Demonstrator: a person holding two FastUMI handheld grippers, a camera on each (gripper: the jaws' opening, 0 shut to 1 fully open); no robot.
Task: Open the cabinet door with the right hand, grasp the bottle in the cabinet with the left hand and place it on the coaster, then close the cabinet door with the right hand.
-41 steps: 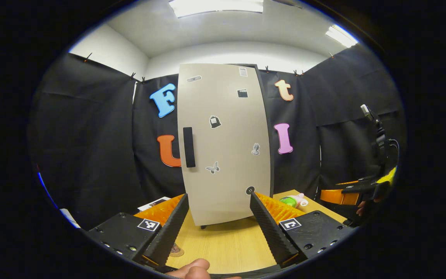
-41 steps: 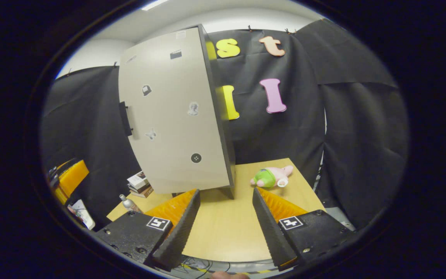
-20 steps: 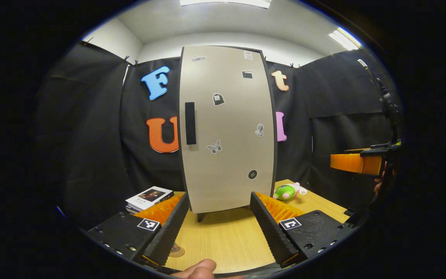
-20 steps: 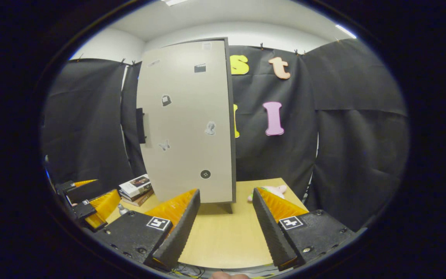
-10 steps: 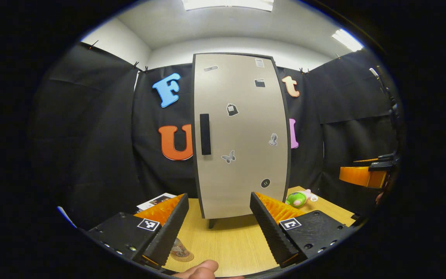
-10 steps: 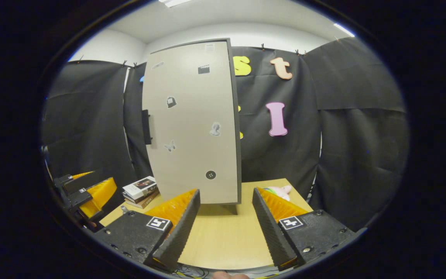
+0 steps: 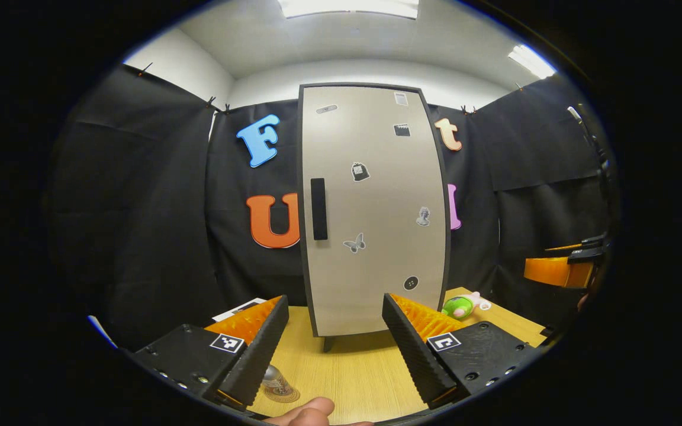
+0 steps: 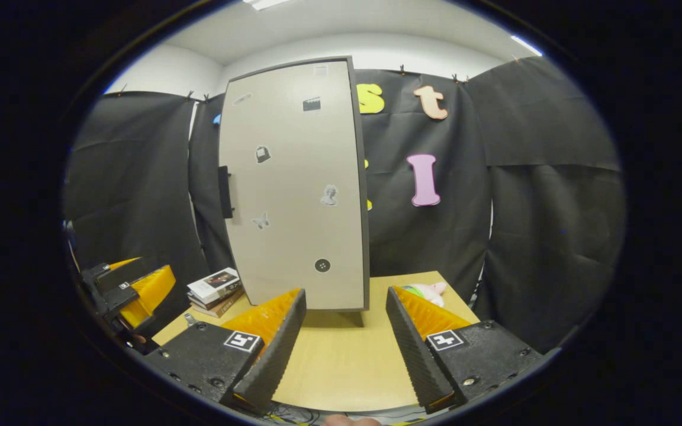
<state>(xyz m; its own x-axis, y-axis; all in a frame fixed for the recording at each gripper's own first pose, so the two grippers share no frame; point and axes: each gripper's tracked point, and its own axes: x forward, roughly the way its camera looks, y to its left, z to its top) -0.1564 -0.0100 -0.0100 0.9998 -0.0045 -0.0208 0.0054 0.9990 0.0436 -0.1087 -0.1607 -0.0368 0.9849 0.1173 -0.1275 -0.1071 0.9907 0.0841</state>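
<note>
Black cloth all round the booth, white ceiling with strip lights above, wooden table (image 7: 353, 373) below. Tall cabinet (image 7: 373, 207) upright at the back of the table, door closed flat, dark vertical handle (image 7: 318, 208) on its left edge, several small stickers across the front.

Left gripper (image 7: 332, 346) low over the near table edge, jaws spread wide, nothing between them; a thumb tip visible at the bottom of the left gripper view. Bottle (image 7: 272, 377) just behind the inner edge of its left finger, standing on the round coaster (image 7: 285, 393), top part hidden by the finger. Same bottle seen small in the right gripper view (image 8: 189, 319), near the stack of books (image 8: 215, 289) at the left of the cabinet.

Right gripper (image 8: 344, 340) also low at the near edge, jaws wide apart and empty, facing the cabinet's right front corner. Pink and green plush toy (image 7: 460, 306) lying on the table to the right of the cabinet, well apart from both tools.
</note>
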